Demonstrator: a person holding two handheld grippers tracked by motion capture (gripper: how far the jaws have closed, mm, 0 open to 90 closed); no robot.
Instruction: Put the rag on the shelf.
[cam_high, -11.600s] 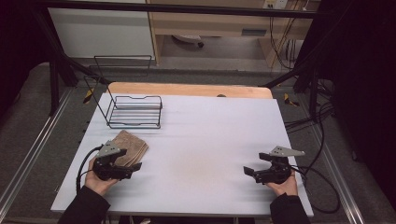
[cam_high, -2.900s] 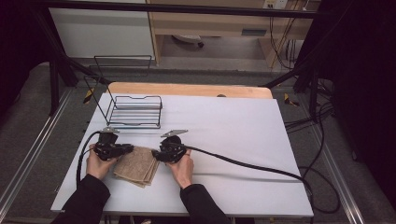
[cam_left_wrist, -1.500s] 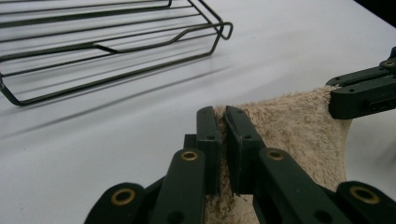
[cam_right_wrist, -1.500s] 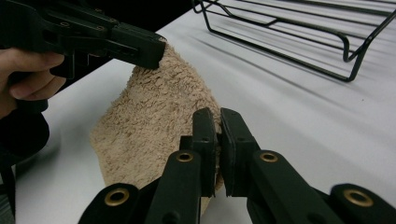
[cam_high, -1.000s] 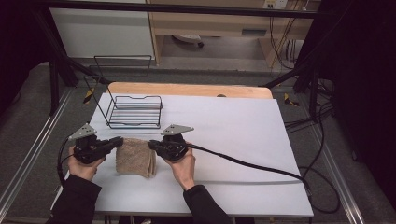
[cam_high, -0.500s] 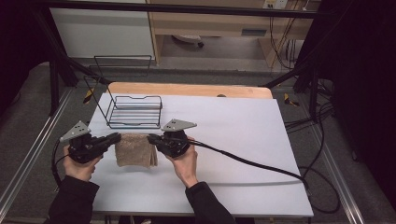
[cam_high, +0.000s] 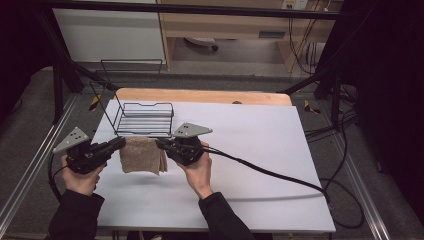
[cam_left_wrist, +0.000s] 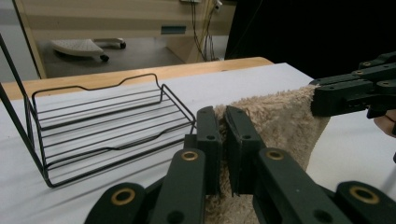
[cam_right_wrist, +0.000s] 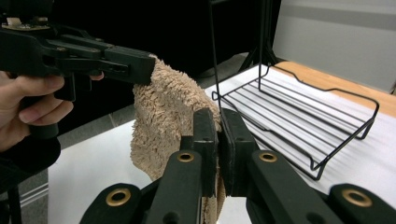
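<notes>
Your left gripper (cam_high: 119, 143) is clamped tight on one top corner of the towel (cam_high: 142, 155), and your right gripper (cam_high: 161, 144) is pinched shut on the other corner. So the towel hangs between them, just above the white table (cam_high: 260, 150), right in front of the black wire rack (cam_high: 142, 119)

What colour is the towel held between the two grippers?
The towel is light brown, a plain beige; the right gripper view shows it best.
</notes>
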